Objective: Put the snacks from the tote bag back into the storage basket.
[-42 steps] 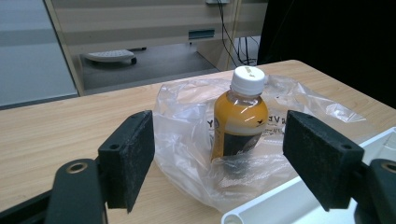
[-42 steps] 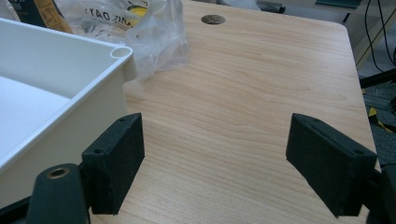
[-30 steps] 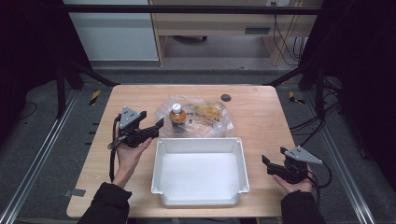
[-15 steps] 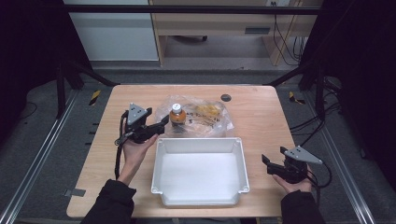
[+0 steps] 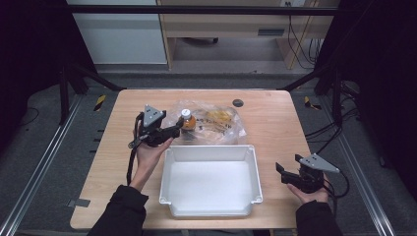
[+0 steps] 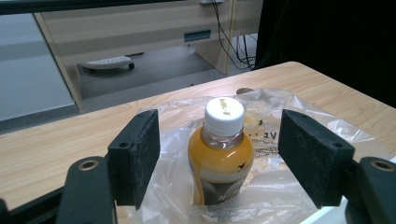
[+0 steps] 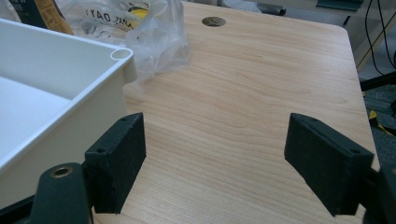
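Orange-filled clear plastic bottle w/ white cap [image 6: 220, 154] upright on crinkly clear plastic bag [image 6: 280, 186] behind white plastic tray [image 5: 211, 182], between left gripper [image 6: 219, 158] jaws, just closing, pads not touching; right gripper [image 7: 215, 163] apart over wooden table [image 7: 243, 93].

- Left gripper [image 5: 178, 129]: held level over the table, jaws apart and just been closing, pads touching nothing.
- Right gripper [image 5: 284, 173]: low, level, jaws wide apart.
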Tool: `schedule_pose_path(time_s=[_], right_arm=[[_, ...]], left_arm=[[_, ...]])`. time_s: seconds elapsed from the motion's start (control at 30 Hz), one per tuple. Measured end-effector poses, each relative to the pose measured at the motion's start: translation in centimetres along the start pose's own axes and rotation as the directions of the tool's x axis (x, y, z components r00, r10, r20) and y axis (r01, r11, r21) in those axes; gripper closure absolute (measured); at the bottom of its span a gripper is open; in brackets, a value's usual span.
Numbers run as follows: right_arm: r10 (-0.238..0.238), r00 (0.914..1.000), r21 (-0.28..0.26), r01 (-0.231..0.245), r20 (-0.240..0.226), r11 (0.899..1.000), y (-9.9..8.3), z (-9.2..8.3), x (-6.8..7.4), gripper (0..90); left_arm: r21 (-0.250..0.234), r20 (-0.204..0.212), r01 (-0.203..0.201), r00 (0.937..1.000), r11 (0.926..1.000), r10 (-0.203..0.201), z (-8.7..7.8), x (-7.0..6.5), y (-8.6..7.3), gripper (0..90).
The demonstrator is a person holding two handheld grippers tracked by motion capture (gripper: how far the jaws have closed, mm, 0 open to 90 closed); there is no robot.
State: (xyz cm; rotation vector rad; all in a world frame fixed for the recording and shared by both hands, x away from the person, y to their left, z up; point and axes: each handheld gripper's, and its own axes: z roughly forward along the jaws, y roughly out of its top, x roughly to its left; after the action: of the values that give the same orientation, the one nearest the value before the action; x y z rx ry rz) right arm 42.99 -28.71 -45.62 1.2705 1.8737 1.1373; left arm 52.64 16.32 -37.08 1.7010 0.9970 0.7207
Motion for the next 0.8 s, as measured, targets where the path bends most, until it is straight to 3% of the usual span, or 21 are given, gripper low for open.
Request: schedule_pose_path(time_s=[0.8], right_arm=[[0.001,1.0,0.006,-0.001,-0.007,1.0,0.0,0.1,0.0,20.8]], left_arm=[[0.017,-0.007,-0.013,0.9999,0.9998,0.013,2.4,-0.6,-0.2,34.5]])
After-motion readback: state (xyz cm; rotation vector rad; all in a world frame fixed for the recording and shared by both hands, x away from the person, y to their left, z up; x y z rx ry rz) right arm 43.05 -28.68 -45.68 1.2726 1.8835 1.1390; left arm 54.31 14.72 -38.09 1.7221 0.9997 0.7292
